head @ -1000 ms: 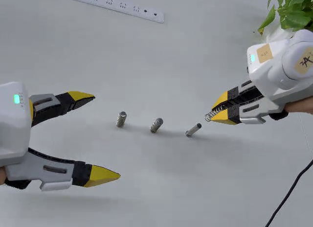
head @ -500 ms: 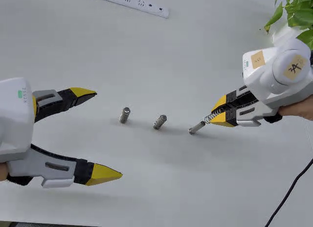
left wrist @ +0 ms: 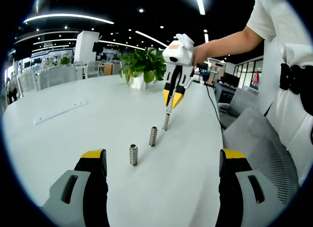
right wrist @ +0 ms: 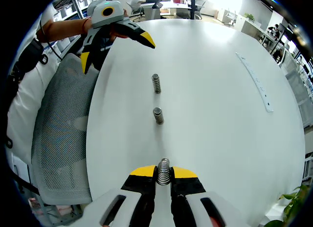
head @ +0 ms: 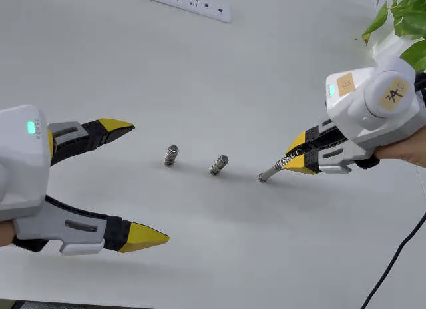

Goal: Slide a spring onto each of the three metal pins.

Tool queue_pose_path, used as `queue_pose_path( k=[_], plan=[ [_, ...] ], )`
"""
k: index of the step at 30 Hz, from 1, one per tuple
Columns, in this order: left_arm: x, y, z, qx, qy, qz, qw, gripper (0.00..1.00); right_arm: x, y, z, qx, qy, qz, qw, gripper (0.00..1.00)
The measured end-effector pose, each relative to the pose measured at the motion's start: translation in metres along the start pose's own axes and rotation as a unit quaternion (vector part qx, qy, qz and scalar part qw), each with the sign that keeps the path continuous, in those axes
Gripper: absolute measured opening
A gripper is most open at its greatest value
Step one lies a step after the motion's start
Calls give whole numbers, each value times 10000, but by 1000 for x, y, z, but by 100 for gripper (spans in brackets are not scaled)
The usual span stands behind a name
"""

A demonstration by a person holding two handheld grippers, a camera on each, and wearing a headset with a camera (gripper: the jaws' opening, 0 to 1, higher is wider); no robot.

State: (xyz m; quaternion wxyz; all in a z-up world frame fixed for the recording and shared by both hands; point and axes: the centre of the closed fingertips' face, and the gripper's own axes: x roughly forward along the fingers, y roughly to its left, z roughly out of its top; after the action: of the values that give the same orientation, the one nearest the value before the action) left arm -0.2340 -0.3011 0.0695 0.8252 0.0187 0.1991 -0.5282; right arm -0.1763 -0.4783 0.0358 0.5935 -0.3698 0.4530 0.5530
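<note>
Spring (head: 286,162) number three sits pinched between the yellow tips of the right gripper (head: 295,157), whose jaws are closed down to the width of the coil. In the right gripper view the spring (right wrist: 164,170) pokes out end-on from between the jaws of that gripper (right wrist: 164,173). Its free end meets the upper end of the bare pin (head: 267,175), which leans toward the gripper; whether the coil has passed over the tip I cannot tell. From the left gripper view the bare pin (left wrist: 166,122) shows plain metal below the spring (left wrist: 169,108), with the right gripper (left wrist: 172,97) coming down on it from above.

Two more pins stand in the same row on the white table (head: 219,76), each wearing a spring: the middle pin (head: 218,164) just beside the bare one, and the end pin (head: 172,155) beyond it. The right gripper view lines up the middle pin (right wrist: 158,115) and the end pin (right wrist: 156,83) straight ahead.

The left gripper (head: 145,183) hovers near the end pin with its jaws spread wide and nothing between them; its own view frames the row between the two yellow tips (left wrist: 161,157).

A power strip (head: 180,0) lies at the table's far edge, a plant (head: 401,19) stands behind the right gripper, and a black cable (head: 394,261) trails off the near corner.
</note>
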Motion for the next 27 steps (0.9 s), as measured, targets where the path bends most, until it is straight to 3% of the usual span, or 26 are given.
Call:
queue_pose_path(
  k=[27],
  plan=[
    [3, -4, 1, -42, -15, -63, 10000, 94, 6, 4, -1, 10, 23, 46, 10000, 7]
  ],
)
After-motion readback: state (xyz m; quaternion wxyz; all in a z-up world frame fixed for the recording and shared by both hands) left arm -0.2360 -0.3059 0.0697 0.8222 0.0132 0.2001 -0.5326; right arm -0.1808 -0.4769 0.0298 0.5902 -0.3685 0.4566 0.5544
